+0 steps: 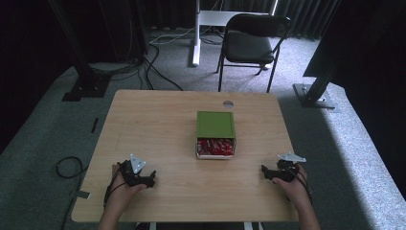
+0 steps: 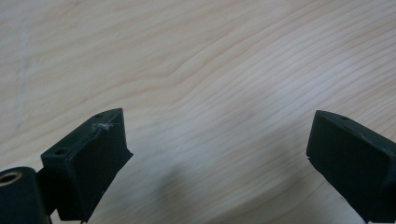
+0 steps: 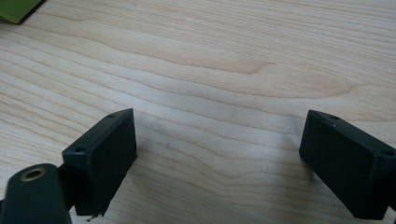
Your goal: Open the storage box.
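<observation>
Green box (image 1: 216, 125) sits near the middle of the wooden surface (image 1: 158, 129), its drawer pulled out toward the person and showing red packets (image 1: 215, 146) inside. Both tongs lie well apart from it, close to the near edge. The left tongs (image 1: 152, 178) rest on the surface to the box's near left, held in the person's left hand (image 1: 122, 188); in the left gripper view their jaws stand wide apart with nothing but bare wood between them. The right tongs (image 1: 264, 172), in the right hand (image 1: 294, 184), rest to the box's near right, jaws likewise spread wide and empty. A corner of the box (image 3: 18, 9) shows in the right gripper view.
</observation>
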